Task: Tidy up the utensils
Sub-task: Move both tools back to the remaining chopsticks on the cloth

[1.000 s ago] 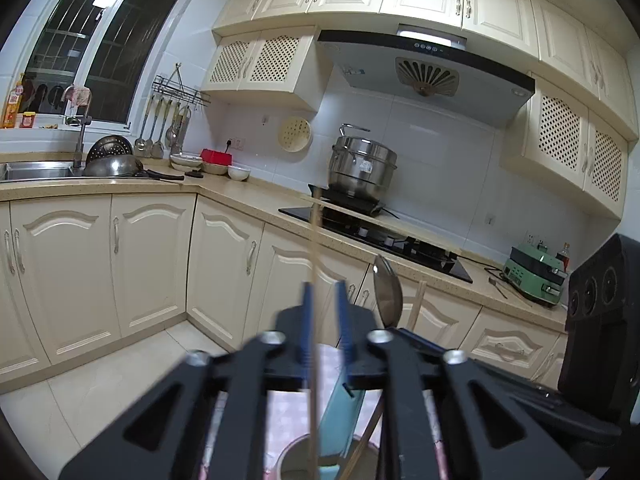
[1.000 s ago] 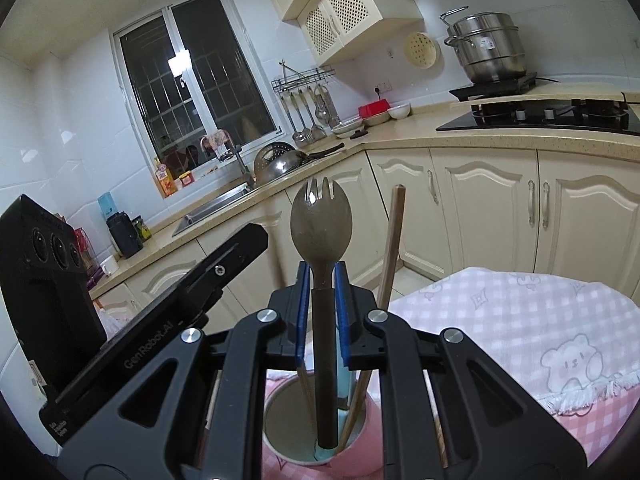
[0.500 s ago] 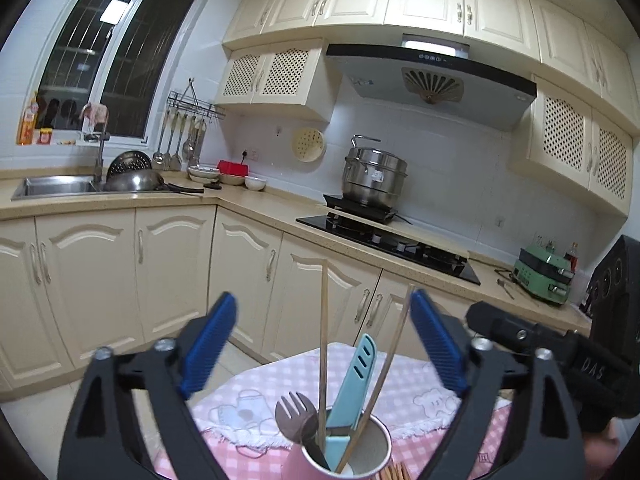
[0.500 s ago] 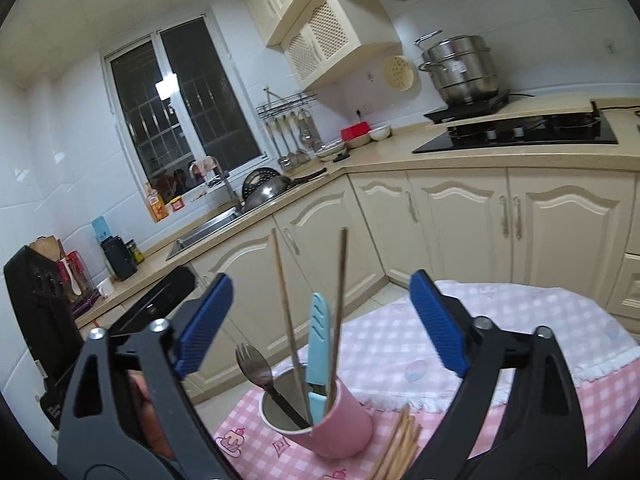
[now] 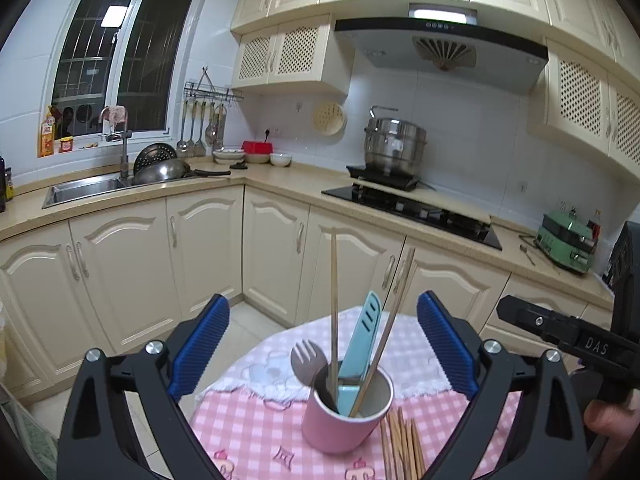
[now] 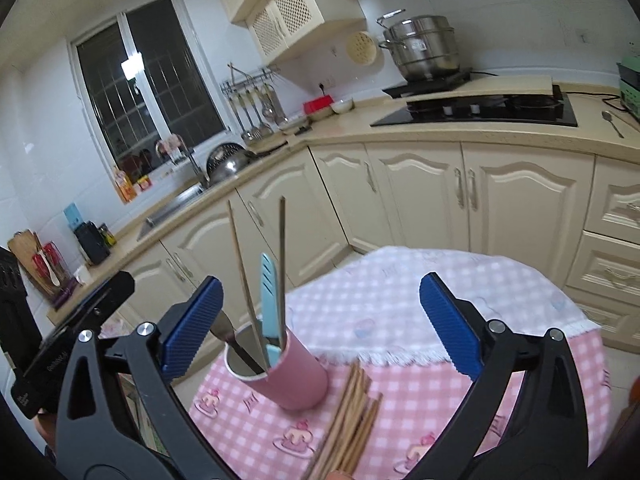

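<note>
While both hand-held grippers, left (image 5: 322, 344) and right (image 6: 320, 326), are gaping wide and empty, the cup (image 5: 346, 416) is holding utensils at lower centre.

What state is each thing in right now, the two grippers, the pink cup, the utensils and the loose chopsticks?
Left gripper: open, empty.
Right gripper: open, empty.
Pink cup: upright on the checked tablecloth.
Spork: in the cup, head up, leaning.
Blue spatula: standing in the cup.
Two chopsticks: standing in the cup.
Loose chopsticks: lying bundled beside the cup.
</note>
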Available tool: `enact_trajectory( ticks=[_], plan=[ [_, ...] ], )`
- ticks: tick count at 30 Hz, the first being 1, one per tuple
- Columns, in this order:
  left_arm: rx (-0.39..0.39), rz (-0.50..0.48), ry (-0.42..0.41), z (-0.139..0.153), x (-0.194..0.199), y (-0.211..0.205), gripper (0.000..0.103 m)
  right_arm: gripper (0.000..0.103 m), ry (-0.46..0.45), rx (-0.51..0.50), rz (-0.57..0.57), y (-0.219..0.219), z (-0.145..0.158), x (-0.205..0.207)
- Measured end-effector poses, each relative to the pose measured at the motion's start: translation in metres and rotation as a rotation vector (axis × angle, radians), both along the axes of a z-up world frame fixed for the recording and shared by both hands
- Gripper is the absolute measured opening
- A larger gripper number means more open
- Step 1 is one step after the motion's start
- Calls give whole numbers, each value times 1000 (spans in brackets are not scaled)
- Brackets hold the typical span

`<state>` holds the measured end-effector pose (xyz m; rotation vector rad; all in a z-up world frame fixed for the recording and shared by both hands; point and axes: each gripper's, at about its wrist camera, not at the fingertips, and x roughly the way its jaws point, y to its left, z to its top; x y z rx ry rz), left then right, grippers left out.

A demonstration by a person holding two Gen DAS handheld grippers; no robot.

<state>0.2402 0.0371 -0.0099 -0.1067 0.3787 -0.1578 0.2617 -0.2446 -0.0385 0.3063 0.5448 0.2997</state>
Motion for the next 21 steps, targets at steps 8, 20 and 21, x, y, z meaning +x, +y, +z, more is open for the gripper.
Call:
enact_trajectory(
  ticks=[8,20,21],
  plan=[
    [32,-4,59,-8,-16,-3,93,97,119,-83,21,0,-12,-9],
    [90,-49,153,-40,-24,-20,93,97,252,-123,14,-8,-44,-24],
    [96,-55,163,-44,-25,-22,93,97,263,-127,14,-9,-47,-24]
  ],
)
